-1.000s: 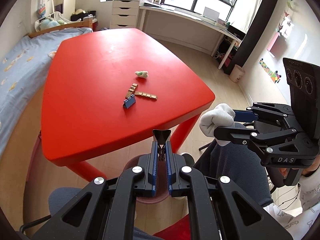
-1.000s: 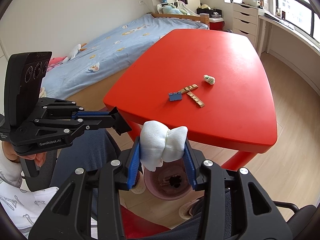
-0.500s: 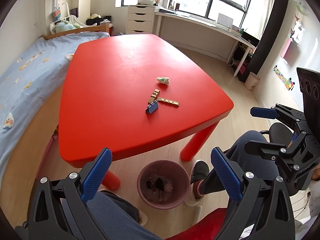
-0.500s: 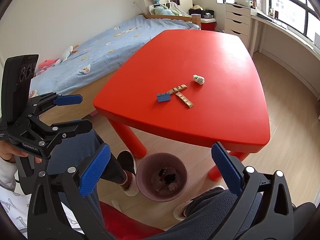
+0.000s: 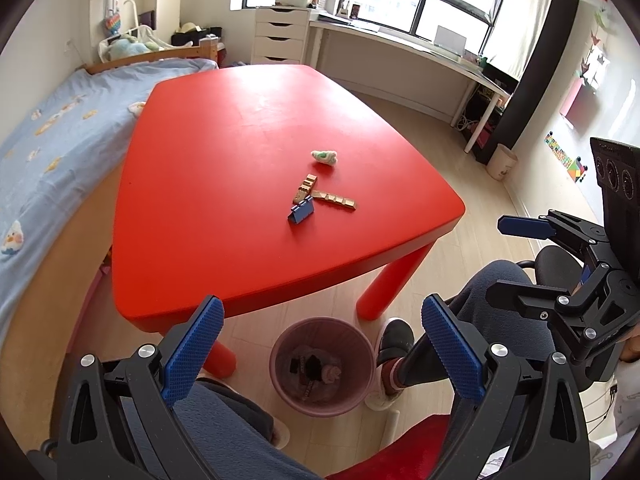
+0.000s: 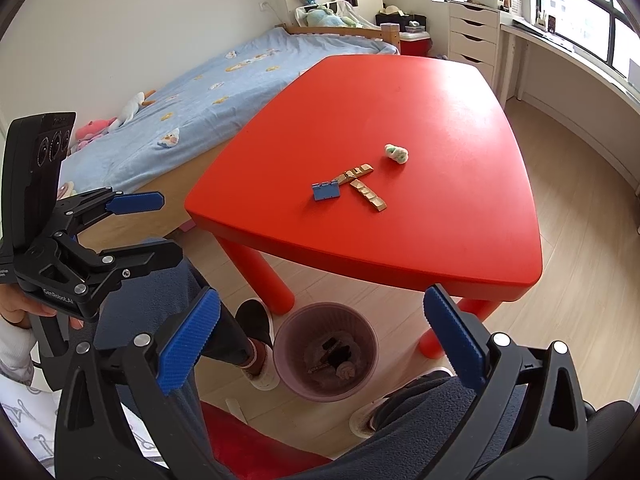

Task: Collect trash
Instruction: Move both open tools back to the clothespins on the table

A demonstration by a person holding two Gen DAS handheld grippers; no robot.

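A: Trash on the table?
B: Crumpled white-green wad [image 5: 324,156], two tan strips [image 5: 333,200], blue clip [image 5: 301,211], mid-frame.
A: Bin?
B: Pink bin [image 5: 322,365], upright, lower centre, holding scraps.

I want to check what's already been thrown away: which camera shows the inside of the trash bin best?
The right wrist view: the trash bin sits nearly centred between its open fingers, dark scraps and a pale wad visible inside. The left wrist view shows the bin too, comparably clear.

Left tool [image 5: 322,332] & right tool [image 6: 322,324] both wide apart, holding nothing, side by side.
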